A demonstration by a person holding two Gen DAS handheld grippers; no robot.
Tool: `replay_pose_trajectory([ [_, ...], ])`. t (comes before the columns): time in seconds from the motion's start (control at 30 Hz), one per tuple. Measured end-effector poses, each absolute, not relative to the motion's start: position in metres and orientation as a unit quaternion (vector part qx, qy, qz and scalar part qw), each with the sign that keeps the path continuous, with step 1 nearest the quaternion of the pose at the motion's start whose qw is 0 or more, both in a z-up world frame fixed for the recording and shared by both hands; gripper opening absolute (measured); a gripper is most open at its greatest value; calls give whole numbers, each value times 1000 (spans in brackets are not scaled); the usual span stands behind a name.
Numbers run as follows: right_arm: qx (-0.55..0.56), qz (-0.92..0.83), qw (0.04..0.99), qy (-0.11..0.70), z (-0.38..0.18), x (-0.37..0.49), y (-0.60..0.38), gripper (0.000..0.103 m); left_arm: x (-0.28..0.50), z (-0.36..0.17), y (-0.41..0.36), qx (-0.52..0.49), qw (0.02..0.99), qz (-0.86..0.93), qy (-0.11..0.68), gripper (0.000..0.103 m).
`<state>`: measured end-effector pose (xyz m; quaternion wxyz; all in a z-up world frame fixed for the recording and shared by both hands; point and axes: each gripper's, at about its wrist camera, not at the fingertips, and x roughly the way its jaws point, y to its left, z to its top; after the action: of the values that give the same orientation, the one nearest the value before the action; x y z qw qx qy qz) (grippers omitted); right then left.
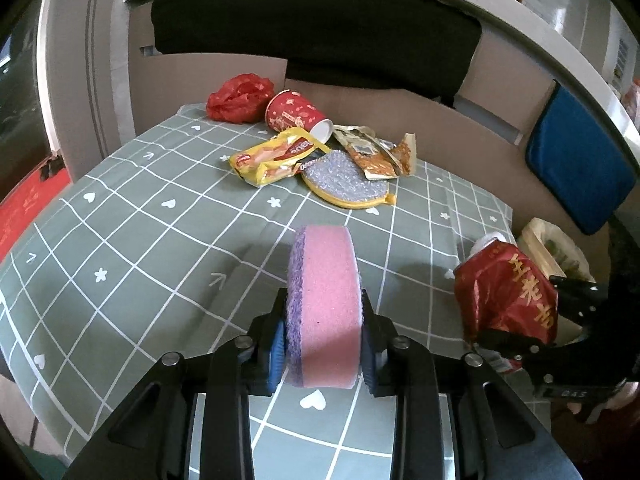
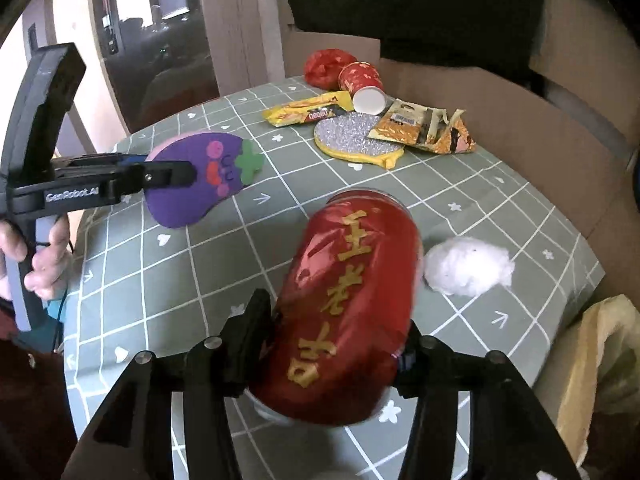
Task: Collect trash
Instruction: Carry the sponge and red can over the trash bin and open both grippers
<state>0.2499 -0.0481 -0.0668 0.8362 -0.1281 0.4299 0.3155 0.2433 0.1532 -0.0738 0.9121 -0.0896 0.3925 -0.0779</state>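
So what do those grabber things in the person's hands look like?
Each is a black two-finger tool. The left gripper has a tall black back piece, a grey pistol handle, white lettering on its side and a thin dark cable hanging below the hand. Its pads are blue and ribbed. The right gripper has black angular fingers with round silver bolts. A dark red sleeve shows below the left hand.

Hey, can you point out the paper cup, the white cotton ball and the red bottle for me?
paper cup [image 2: 362,86], right wrist view, on its red side wall.
white cotton ball [image 2: 468,266], right wrist view, on its fluffy middle.
red bottle [image 2: 352,300], right wrist view, on its label.
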Motion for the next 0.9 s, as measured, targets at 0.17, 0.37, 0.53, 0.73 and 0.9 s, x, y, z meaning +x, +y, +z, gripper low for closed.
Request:
replay_pose_trajectory([
  [0.17, -129, 316, 839, 424, -69, 253, -43, 48, 240, -69, 151, -92, 916, -78, 384, 31],
  [0.37, -142, 290, 868, 378, -42, 248, -52, 26, 235, -44, 140, -80, 931, -91, 344, 31],
  [0.53, -85, 286, 884, 361, -16, 250, -80, 26, 234, -27, 124, -79, 937, -105, 325, 31],
  [0.73, -26, 280, 889, 361, -1, 255, -112, 26, 236, -18, 101, -72, 938, -120, 316, 31],
  [0.9, -17, 259, 901, 349, 4, 251, -130, 26, 235, -14, 86, -61, 941, -121, 310, 31],
])
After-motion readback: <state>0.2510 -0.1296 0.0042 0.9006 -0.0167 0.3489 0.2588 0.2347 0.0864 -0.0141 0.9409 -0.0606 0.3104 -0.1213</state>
